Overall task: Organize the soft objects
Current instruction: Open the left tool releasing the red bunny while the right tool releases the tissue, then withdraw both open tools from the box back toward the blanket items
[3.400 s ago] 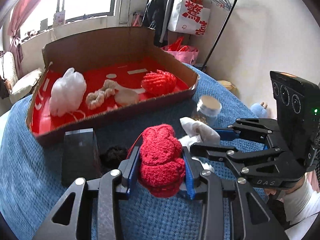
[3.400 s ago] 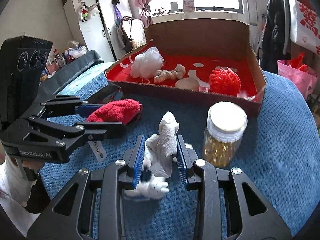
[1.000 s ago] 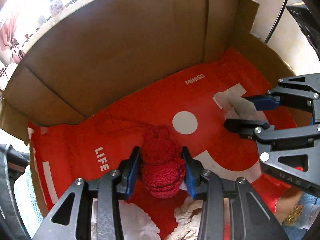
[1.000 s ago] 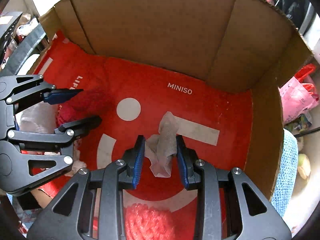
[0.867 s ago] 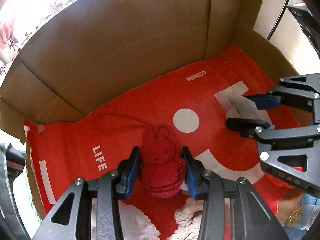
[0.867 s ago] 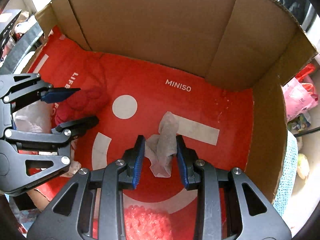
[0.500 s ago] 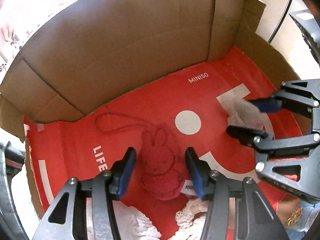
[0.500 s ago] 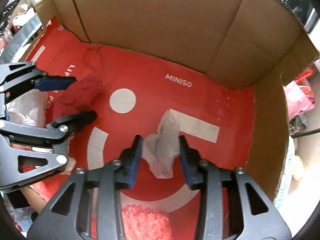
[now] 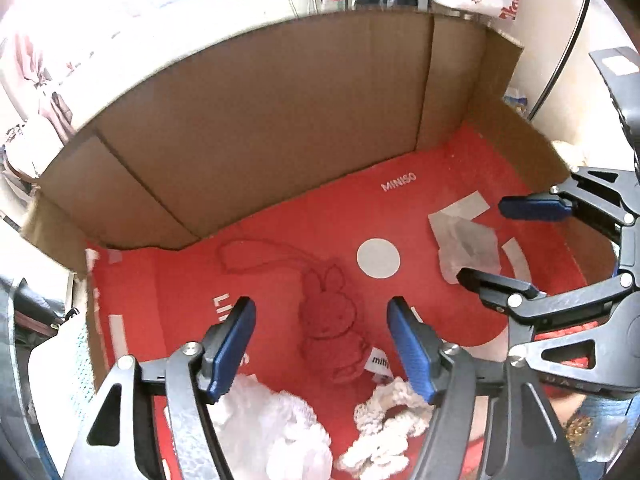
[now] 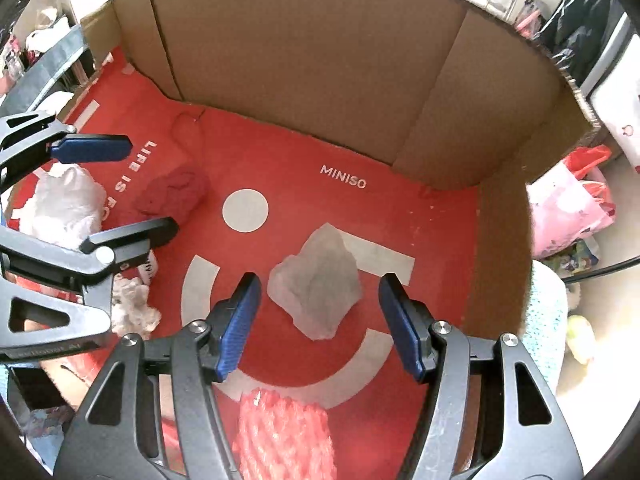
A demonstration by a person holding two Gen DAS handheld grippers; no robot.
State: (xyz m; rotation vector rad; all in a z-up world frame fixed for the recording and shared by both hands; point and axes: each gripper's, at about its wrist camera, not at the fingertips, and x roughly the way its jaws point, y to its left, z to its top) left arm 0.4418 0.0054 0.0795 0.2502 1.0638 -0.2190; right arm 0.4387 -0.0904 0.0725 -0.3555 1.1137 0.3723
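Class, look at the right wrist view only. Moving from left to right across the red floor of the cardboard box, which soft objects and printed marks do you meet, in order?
White fluffy pouf → red bunny plush → printed white circle → grey-white cloth, lying between the right gripper's open jaws → cardboard box's right wall.

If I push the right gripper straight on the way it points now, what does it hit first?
Most likely the pale crumpled cloth, lying on the red box floor between the open right gripper fingers; depth is hard to judge.
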